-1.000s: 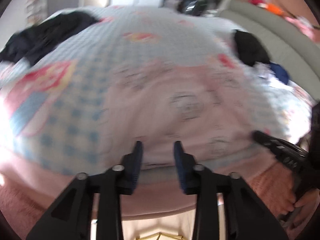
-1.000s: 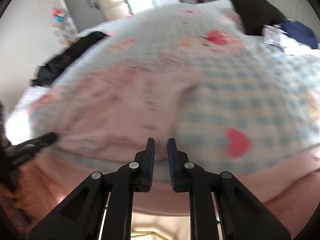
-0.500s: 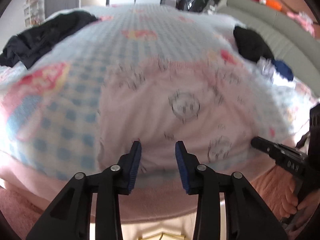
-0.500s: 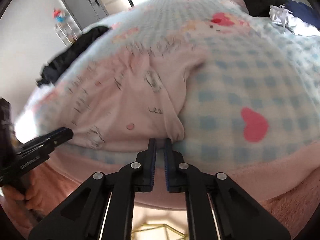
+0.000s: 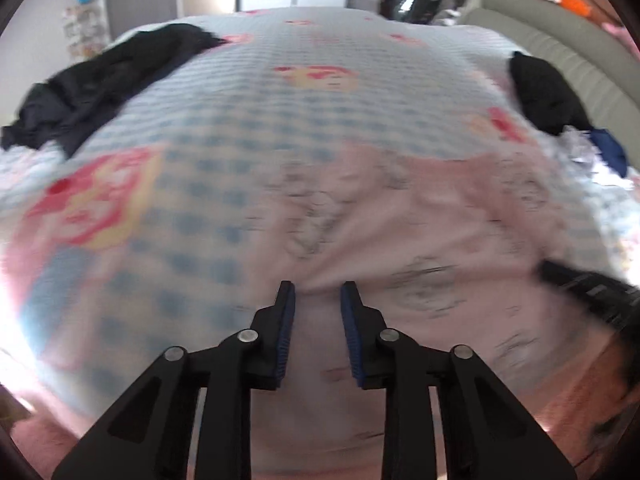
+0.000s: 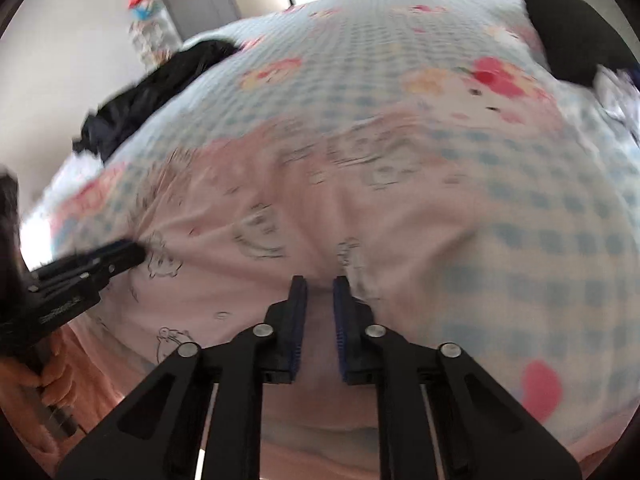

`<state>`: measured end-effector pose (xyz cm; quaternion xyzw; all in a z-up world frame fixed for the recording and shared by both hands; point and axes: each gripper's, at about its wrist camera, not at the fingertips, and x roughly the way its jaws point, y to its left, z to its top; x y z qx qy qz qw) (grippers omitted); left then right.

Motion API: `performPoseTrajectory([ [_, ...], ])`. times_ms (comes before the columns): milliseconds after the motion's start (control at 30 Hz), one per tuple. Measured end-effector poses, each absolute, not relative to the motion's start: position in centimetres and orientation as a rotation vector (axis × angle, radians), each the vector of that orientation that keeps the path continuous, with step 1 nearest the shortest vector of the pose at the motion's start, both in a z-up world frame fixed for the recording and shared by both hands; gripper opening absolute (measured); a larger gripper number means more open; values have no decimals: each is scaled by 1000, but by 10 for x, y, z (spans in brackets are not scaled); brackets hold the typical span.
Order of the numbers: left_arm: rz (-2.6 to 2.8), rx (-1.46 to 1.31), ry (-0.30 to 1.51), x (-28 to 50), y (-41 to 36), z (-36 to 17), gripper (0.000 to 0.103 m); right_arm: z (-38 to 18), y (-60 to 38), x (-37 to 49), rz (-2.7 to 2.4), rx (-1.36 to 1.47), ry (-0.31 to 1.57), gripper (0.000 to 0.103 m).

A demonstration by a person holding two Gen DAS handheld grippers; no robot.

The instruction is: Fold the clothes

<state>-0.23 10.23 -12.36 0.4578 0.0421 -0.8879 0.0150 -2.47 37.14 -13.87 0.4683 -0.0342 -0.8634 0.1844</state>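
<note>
A pale pink garment printed with small cartoon drawings lies spread on the bed near its front edge. Its fabric puckers into folds that run to the tips of my left gripper, whose blue pads pinch the near hem on the garment's left side. My right gripper is shut on the same garment further right, with cloth bunched between its pads. Each gripper shows in the other's view: the right one at the right edge, the left one at the left edge, held by a hand.
The bed has a blue-and-white checked cover with red and yellow cartoon patches. A heap of black clothes lies far left. Another black garment and a blue one sit far right beside a grey padded headboard. Doors stand beyond.
Both grippers have moved forward onto the garment's near hem. The left one's fingers have narrowed onto the cloth, and the fabric now puckers at both sets of tips.
</note>
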Motion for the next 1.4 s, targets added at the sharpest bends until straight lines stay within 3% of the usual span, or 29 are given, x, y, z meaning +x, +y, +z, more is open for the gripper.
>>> performPoseTrajectory([
  [33,-2739,1413,118,-1,97,-123,42,-135,383,-25,-2465,1322,-114,8],
  [267,-2938,1363,210,-32,122,-93,41,-99,389,-40,-2456,1198,-190,24],
  [333,-2993,1351,231,-41,130,-86,41,-99,364,-52,-2415,1204,-122,24],
  [633,-2820,1462,-4,-75,133,-130,42,-136,334,-85,-2426,1321,137,23],
  [700,-2798,1446,48,-74,120,-128,42,-131,350,-92,-2490,1322,115,22],
  [733,-2795,1440,92,-73,114,-126,42,-128,359,-95,-2527,1323,97,15],
  [833,-2860,1362,246,-64,104,-108,41,-114,374,-95,-2531,1297,0,18],
  [1000,-2970,1318,105,-65,136,-97,41,-94,336,-78,-2443,1180,66,21],
  [1167,-2890,1431,-27,-83,149,-121,44,-115,298,-86,-2369,1246,182,21],
  [1300,-2797,1421,65,-77,118,-118,45,-132,306,-98,-2398,1335,145,19],
  [1400,-2761,1394,237,-54,92,-111,43,-120,329,-92,-2501,1338,46,26],
])
